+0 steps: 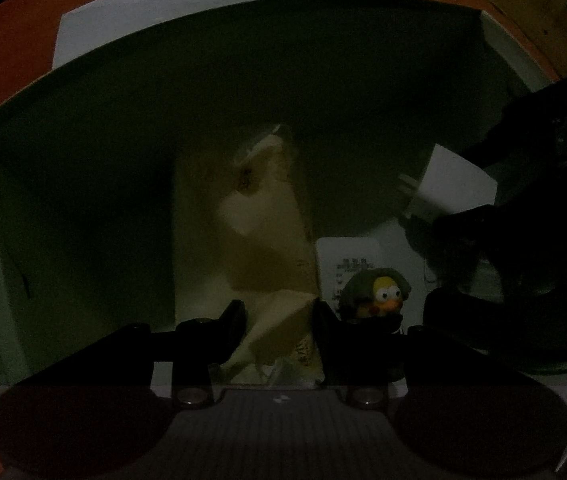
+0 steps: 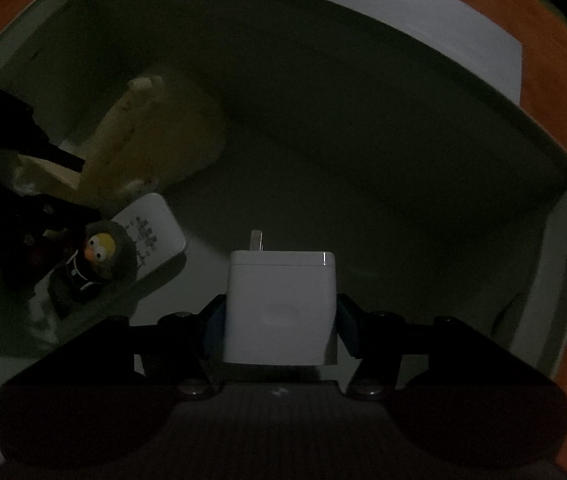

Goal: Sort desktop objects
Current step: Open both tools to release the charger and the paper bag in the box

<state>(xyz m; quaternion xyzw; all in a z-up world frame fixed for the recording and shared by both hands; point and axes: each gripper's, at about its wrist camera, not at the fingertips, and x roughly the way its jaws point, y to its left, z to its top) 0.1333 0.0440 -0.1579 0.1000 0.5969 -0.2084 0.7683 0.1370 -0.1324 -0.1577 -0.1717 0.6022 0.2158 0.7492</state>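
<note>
Inside a pale, shallow open box [image 2: 403, 128] that sits on a reddish-brown desk [image 2: 555, 80], both pairs of tongs point steeply down in very dim light. The right tongs [image 2: 279, 320] are part-way open and clamped on a white, square-bodied plug-in charger [image 2: 279, 304], its blue-faced pads pressing the two sides of the block; a metal prong sticks out of the charger's far end, towards the box floor. The left tongs [image 1: 277, 320] stand nearly closed, pinching the near end of a cream-and-tan crinkled plastic packet [image 1: 263, 232], which stretches away from the fingers along the box floor; how firmly the pads bite cannot be told in the gloom. Just beside the left tongs, on the right in its own view, stands a small figurine with a yellow face, big round eyes and a grey-green hood [image 1: 377, 290]. It rests against a flat white rounded card-like item with dark print [image 1: 347, 260] lying on the box floor. In the right wrist view the same figurine, printed item and packet lie at the left, well apart from the charger.
</note>
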